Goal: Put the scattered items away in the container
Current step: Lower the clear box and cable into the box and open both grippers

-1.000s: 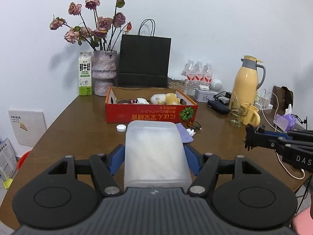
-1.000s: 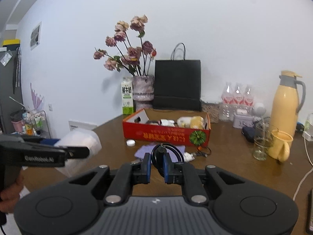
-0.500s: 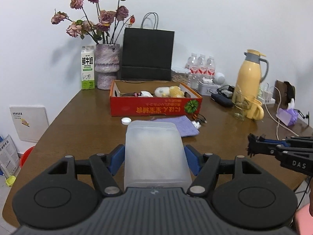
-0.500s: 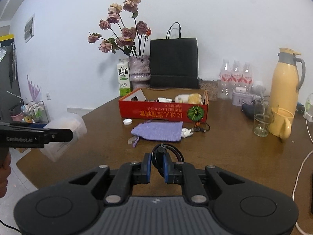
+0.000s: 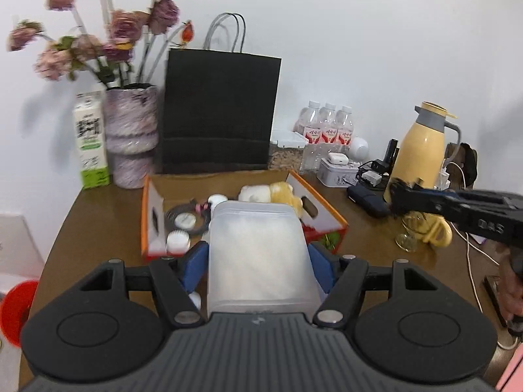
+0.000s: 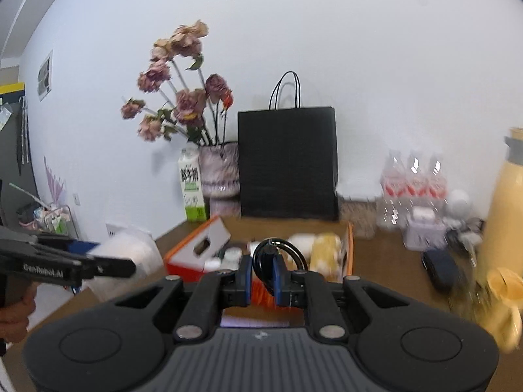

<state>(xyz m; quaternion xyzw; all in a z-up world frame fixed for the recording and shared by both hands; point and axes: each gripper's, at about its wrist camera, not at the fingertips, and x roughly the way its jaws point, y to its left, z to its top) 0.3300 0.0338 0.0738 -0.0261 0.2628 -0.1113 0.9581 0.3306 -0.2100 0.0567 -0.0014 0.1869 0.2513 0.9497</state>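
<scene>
Left hand-held gripper (image 5: 258,258) is clamped on a frosted plastic tub (image 5: 260,251), its blue pads (image 5: 195,266) pressing both side walls, and I'm carrying it high with its far end over the near edge of the orange cardboard box (image 5: 330,215). I hold it by the sides so the broad body hangs level and can drop in flat, I reckon. Over on the other side, my right hand-held gripper (image 6: 263,276) is pinched tight on a coil of black cable (image 6: 278,251), the loop standing up between the pads, and it points at the same box (image 6: 196,251). A narrow grip across the bundle should stop the loops springing apart.

Inside the box I can make out a yellow and white plush toy (image 5: 274,194), a dark ring with a pale disc (image 5: 184,220) and a white round piece (image 5: 178,241); the rest is blurred. Space looks tightest on the right where the toy lies, so the tub probably wants the near middle.

Counter (image 5: 98,215) is dark brown wood, glossy, running back to a plain white wall. Along the back stand a milk carton (image 5: 91,143), a mottled vase of dried roses (image 5: 130,134), a black paper bag (image 5: 219,111) and three small water bottles (image 5: 328,127). Off to the right sit a yellow thermos jug (image 5: 421,143), a glass, a yellow mug and a tangle of chargers. Something red shows low at the left beyond the counter edge, and in the right wrist view a cluttered rack stands by the far left wall.
</scene>
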